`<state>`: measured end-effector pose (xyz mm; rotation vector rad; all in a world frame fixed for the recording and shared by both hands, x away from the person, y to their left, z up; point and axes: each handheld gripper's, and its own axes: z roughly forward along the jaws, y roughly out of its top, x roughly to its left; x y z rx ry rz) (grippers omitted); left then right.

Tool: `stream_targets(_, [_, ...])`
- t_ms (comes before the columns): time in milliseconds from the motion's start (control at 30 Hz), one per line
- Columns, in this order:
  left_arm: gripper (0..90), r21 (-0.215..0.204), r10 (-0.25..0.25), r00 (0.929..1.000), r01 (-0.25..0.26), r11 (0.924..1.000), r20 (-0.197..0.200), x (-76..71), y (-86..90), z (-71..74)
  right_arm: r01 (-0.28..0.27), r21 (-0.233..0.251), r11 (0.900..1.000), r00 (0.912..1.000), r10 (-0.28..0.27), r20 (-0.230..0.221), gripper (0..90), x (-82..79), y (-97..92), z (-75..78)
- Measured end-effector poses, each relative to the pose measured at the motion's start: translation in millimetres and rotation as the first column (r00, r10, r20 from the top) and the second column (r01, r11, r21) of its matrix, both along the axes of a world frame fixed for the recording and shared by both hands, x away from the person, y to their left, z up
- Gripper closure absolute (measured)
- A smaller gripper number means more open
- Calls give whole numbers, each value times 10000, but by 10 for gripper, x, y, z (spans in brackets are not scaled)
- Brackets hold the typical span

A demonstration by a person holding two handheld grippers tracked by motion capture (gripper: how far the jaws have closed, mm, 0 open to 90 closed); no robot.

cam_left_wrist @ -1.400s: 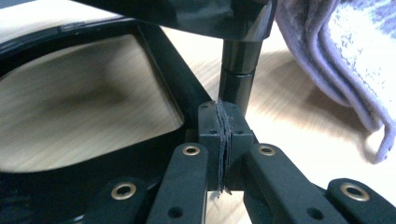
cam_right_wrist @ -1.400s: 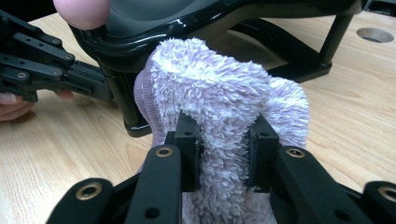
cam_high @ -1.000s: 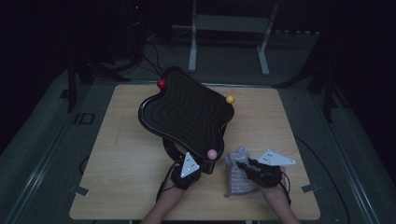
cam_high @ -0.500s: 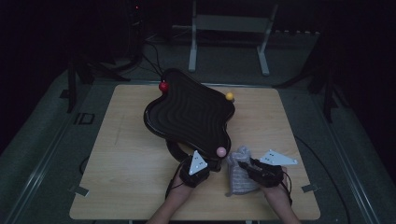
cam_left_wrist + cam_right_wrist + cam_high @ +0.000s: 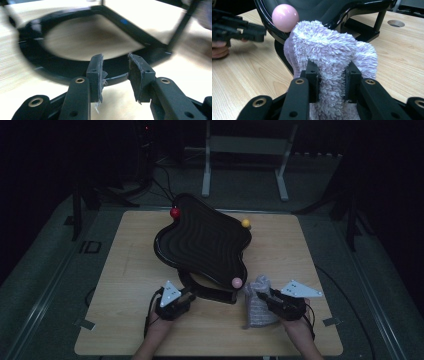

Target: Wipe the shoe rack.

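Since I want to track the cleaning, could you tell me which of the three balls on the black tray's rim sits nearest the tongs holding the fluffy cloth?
The pink ball, at the rim's near corner beside the cloth; red and yellow sit far back.

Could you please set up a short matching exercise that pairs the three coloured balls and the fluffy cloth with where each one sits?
Things:
1. red ball
2. yellow ball
3. pink ball
4. fluffy cloth

Places:
A. clamped in the right gripper
B. far left corner of the black wavy tray
C. near edge of the tray, beside the cloth
D. far right edge of the tray

Pairs: 1-B, 2-D, 3-C, 4-A
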<state>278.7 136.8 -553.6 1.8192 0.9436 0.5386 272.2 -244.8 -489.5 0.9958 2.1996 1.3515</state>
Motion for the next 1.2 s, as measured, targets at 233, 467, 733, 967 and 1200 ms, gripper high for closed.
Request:
stream_targets(233, [643, -755, 1251, 9918, -1229, 9895, 260, 431, 339, 19, -27, 123, 9999, 9999, 26, 108, 712, -29, 2, 73])
stream_targets(467, [620, -591, 1553, 9864, -1520, 9866, 548, 907, 414, 86, -132, 387, 9992, 9991, 116, 411, 712, -55, 15, 231])
stream_targets(733, [540, -761, 1790, 9814, -1737, 9819, 697, 1288, 411, 123, -355, 712, 9968, 9967, 302, 748, 710, -78, 51, 366])
stream_targets(967, [535, -845, 1505, 9862, -1445, 9859, 695, 1513, 240, 75, -798, 1001, 9918, 9931, 705, 936, 686, 49, 251, 605])
stream_targets(1200, [747, -567, 1554, 9859, -1520, 9868, 618, 1510, 206, 65, -960, 551, 9939, 9949, 940, 373, 620, 206, 554, 438])
